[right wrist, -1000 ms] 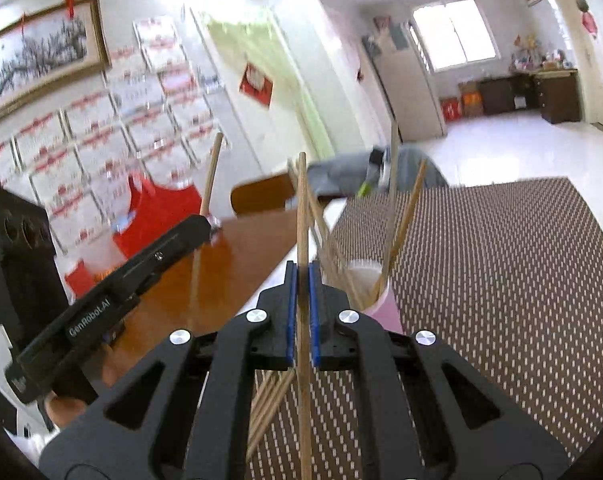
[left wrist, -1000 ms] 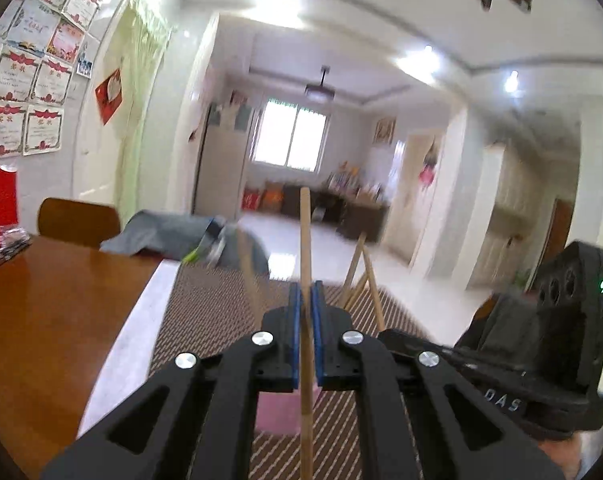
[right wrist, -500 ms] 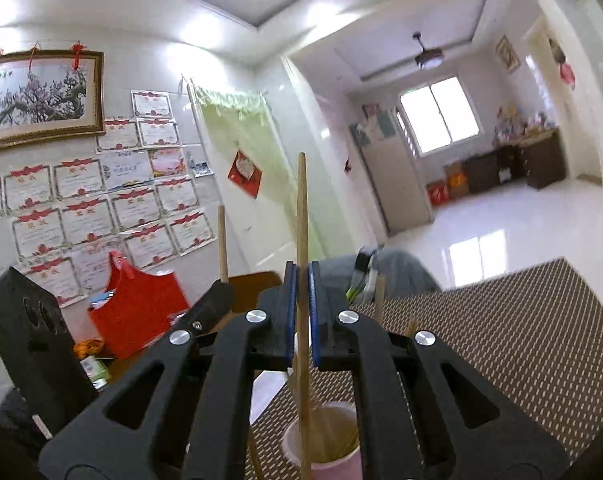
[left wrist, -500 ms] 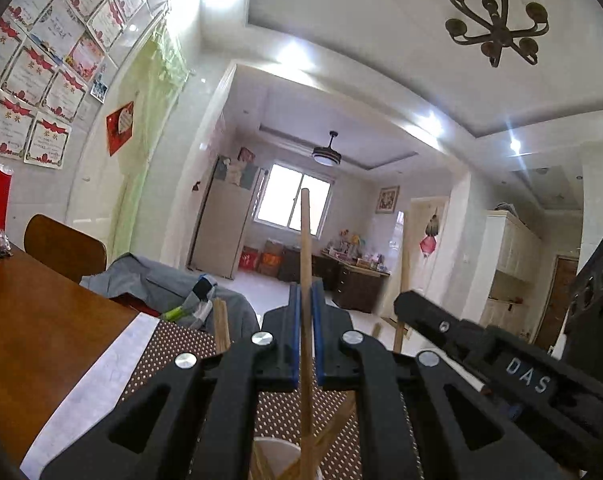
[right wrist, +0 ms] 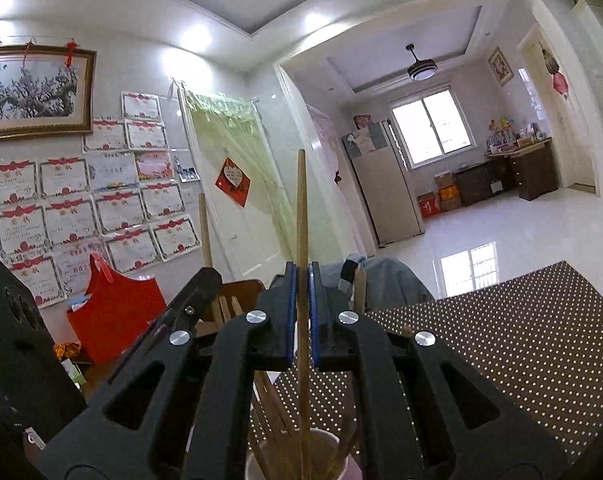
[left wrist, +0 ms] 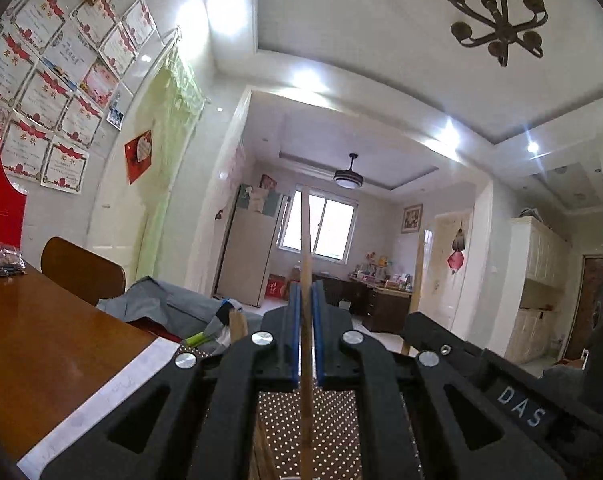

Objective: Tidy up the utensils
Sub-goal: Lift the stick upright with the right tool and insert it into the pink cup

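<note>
Dotted mat [right wrist: 501, 340] – both tools, L [left wrist: 306, 300] & R [right wrist: 302, 280], each clamp one upright, pale wooden chopstick [right wrist: 301, 208].

A chopstick [right wrist: 301, 216] stands upright in the right tool [right wrist: 300, 316], directly above a cup [right wrist: 261, 462] of chopsticks on the placemat [right wrist: 501, 344]. The left tool [right wrist: 197, 296] lies just left. Behind it, a chair [right wrist: 237, 292] stands at the table [left wrist: 41, 340].
</note>
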Available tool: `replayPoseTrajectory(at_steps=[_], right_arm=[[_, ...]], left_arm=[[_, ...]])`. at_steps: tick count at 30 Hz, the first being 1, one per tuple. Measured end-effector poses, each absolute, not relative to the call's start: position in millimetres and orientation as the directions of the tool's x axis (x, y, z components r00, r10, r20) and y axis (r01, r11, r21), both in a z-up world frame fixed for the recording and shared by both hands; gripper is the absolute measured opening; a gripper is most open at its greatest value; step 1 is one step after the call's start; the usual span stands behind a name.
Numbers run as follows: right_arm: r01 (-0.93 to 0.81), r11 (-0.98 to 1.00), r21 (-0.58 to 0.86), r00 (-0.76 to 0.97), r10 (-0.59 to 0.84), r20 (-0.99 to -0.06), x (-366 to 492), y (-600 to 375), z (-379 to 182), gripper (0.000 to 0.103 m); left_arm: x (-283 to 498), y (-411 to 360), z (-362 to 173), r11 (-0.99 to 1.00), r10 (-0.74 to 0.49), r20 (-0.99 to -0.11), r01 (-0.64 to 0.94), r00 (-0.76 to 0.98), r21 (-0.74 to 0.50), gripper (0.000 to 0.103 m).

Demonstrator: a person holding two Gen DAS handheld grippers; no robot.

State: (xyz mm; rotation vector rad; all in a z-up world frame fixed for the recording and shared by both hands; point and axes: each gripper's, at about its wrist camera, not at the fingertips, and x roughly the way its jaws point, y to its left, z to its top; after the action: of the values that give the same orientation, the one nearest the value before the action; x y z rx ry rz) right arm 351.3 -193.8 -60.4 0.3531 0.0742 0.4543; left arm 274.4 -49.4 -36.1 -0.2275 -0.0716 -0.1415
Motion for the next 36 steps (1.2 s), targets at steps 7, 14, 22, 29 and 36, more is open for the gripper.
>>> replayPoseTrajectory(at_steps=[7,14,22,29,36], right_arm=[[-0.406,0.848,0.34,0.897,0.442,-0.03,345,-194,-69,0.006],[-0.399,0.852,0.338,0.896,0.44,-0.052,333,-195,-70,0.006],[-0.384,0.862,0.332,0.897,0.433,-0.087,323,-194,-72,0.006],[-0.369,0.873,0.319,0.893,0.428,-0.139,319,-189,-76,0.006],[-0.358,0.88,0.312,0.882,0.428,-0.196,316,-184,-78,0.007]], left_arm=[[274,-46,-50,0.969,-0.151,-0.008,0.146,0.989,-0.201,0.006],[261,-33,-48,0.972,-0.134,-0.078,0.116,0.988,-0.203,0.033],[244,-27,-39,0.992,-0.066,-0.156,0.048,0.986,-0.114,0.048],[235,-23,-40,0.999,-0.009,-0.227,-0.002,0.974,-0.045,0.055],[222,-15,-38,0.999,0.008,-0.249,-0.018,0.968,-0.038,0.061]])
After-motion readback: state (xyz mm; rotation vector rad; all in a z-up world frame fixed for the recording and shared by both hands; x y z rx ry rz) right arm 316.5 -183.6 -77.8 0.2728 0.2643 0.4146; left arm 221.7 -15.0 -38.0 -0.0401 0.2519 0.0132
